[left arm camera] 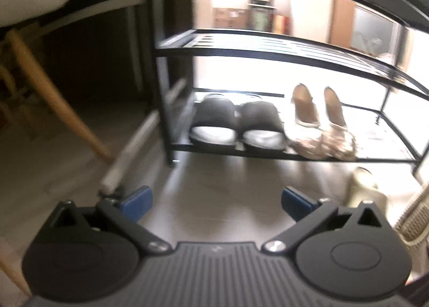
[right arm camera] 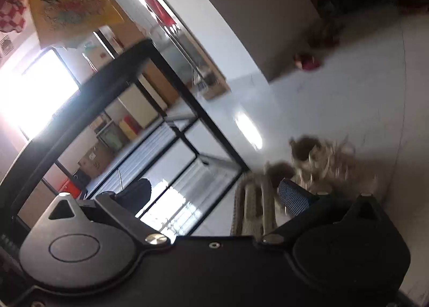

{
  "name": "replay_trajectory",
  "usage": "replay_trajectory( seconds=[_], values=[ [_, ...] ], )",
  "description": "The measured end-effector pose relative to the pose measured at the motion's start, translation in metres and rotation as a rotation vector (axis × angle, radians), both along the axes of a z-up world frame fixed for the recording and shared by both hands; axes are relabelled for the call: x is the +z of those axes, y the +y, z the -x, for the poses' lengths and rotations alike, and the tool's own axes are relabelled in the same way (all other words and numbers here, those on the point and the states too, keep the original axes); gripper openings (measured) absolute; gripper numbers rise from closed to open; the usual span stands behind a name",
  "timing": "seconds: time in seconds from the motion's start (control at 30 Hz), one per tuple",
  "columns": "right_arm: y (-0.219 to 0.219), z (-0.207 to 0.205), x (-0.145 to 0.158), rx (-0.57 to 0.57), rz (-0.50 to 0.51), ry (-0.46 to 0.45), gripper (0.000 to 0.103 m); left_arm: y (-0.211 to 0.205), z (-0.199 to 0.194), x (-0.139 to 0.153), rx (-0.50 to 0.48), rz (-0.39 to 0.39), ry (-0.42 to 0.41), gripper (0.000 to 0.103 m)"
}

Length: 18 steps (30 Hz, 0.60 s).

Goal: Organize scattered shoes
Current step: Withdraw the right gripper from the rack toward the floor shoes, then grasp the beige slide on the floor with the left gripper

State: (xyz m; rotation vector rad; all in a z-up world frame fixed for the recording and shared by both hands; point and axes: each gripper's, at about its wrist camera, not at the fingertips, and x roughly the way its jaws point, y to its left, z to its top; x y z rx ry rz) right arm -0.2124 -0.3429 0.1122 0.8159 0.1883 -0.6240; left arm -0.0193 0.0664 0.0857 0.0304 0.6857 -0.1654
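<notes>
Left gripper (left arm camera: 215, 203) wide open, empty, facing shoe rack (left arm camera: 268, 49). Black slippers (left arm camera: 237, 124) and beige heels (left arm camera: 319, 121) on its bottom shelf. Right gripper (right arm camera: 214, 195) spread, woven shoe (right arm camera: 254, 207) between its fingers; grip unclear.

The shoe rack (left arm camera: 268, 50) is black, with slatted shelves. On its lowest shelf sit dark grey slippers (left arm camera: 236, 124) with pale insoles, and beside them beige heels (left arm camera: 319, 121) with a mottled pinkish-tan pattern at the toes. The left gripper (left arm camera: 215, 203) has blue pads (left arm camera: 136, 201) on black fingers. A woven tan shoe (right arm camera: 254, 205) shows ribbed stripes. The hanging yellow bag (right arm camera: 72, 1) carries a cartoon print.
</notes>
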Motion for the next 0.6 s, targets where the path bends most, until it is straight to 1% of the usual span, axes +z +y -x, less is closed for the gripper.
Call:
replay_trajectory(
  seconds=[0.07, 0.13, 0.17, 0.3, 0.37, 0.5, 0.57, 0.6],
  values=[
    [-0.003, 0.001, -0.007, 0.019, -0.031, -0.029, 0.103, -0.017, 0.001, -0.005, -0.043, 0.036, 0.021, 0.102],
    [-0.008, 0.001, -0.013, 0.034, -0.067, -0.053, 0.103, -0.042, 0.000, -0.013, -0.091, 0.070, 0.031, 0.102],
    [-0.009, 0.001, -0.015, 0.037, -0.089, -0.059, 0.103, -0.049, -0.002, -0.017, -0.104, 0.069, 0.030, 0.102],
    [-0.012, 0.003, -0.025, 0.043, -0.178, -0.075, 0.103, -0.102, -0.008, -0.037, -0.206, 0.033, 0.034, 0.102],
    [-0.012, 0.002, -0.028, 0.054, -0.192, -0.092, 0.103, -0.130, -0.014, -0.045, -0.248, 0.033, 0.046, 0.102],
    [-0.015, -0.004, -0.034, 0.089, -0.227, -0.106, 0.103, -0.167, -0.023, -0.054, -0.284, 0.052, 0.074, 0.102],
    [-0.020, -0.007, -0.040, 0.109, -0.275, -0.111, 0.103, -0.186, -0.031, -0.059, -0.302, 0.033, 0.086, 0.102],
    [-0.023, -0.008, -0.043, 0.115, -0.303, -0.116, 0.103, -0.198, -0.037, -0.063, -0.310, 0.006, 0.093, 0.102]
  ],
)
